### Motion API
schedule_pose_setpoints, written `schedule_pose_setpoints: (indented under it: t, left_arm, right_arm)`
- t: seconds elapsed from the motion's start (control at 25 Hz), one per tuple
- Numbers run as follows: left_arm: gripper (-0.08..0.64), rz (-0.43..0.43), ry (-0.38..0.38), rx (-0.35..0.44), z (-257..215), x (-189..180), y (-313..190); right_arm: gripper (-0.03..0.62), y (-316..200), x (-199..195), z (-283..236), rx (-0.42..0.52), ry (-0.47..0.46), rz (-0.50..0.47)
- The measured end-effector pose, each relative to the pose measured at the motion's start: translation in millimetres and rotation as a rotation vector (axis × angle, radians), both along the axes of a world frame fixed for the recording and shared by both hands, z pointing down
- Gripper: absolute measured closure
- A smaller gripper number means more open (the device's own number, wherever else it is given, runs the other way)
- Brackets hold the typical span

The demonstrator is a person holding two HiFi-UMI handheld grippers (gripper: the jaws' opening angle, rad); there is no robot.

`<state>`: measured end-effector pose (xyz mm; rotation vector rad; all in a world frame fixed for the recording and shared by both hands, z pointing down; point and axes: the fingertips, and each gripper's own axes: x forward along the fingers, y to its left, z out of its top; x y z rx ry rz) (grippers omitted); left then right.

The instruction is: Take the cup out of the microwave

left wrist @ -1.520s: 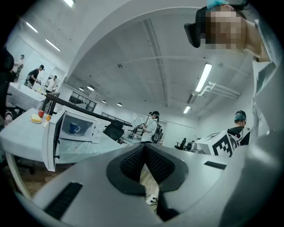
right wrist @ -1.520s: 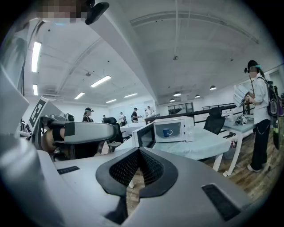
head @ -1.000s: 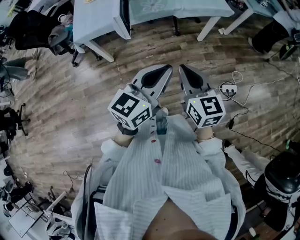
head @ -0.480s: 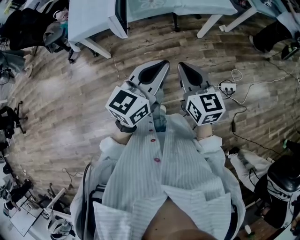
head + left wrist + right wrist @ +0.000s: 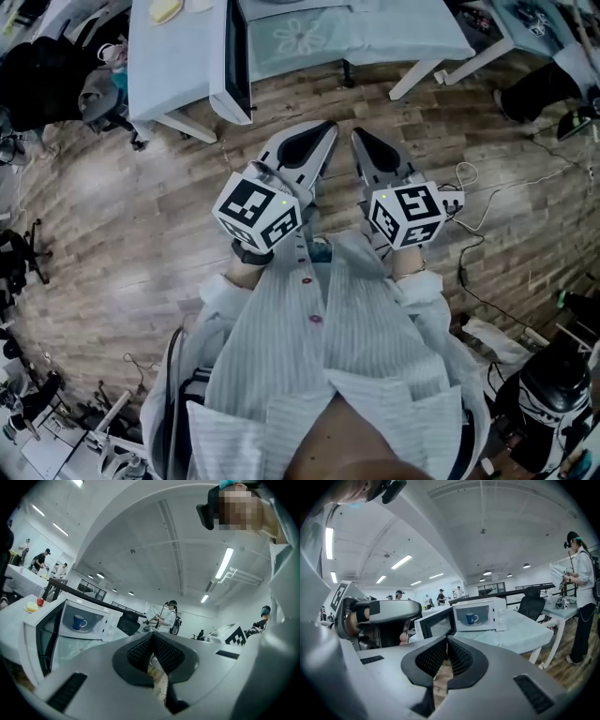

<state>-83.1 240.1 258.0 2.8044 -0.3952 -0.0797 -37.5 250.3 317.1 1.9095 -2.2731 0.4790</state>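
Two claws, one cup, logged as we find them. The left claw (image 5: 152,637) has its ribbed pads pressed together with nothing between them, and the right claw (image 5: 446,640) is likewise closed and empty. Both are held close in front of our shirt, above the wooden floor (image 5: 141,234) and well apart from the goods. The blue cup (image 5: 472,618) stands upright inside the white microwave (image 5: 499,616), whose door (image 5: 436,626) hangs open to the left, on the far desk (image 5: 520,637). Its handle points right. We judge it glazed ceramic, so stiff, fairly light, slick under the pads and apt to chip or break if knocked on the cavity walls. Whether it holds liquid we cannot tell, so we would keep it level. The best hold, we think, is across the body with a claw opened wide, or one pad inside the rim and one outside.
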Motion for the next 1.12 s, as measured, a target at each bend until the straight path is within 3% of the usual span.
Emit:
schedule_pose_setpoints:
  t: [0.44,0.84,1.12]
  left_arm:
    - [0.551,-0.001,-0.004,-0.002,0.0,23.3,-111.8]
    - [0.552,-0.020,-0.039,-0.003,16.3,36.1,-153.0]
    - [0.552,-0.080,-0.027,-0.012,20.2,67.8,-190.0]
  right_arm:
    - [0.558,-117.4,23.7,1.0,-0.010,0.002,-0.005]
    - [0.558,-164.8,39.2,20.0,-0.051,-0.014,-0.023]
    - [0.558,-204.3,66.9,25.5,-0.053,-0.007,-0.085]
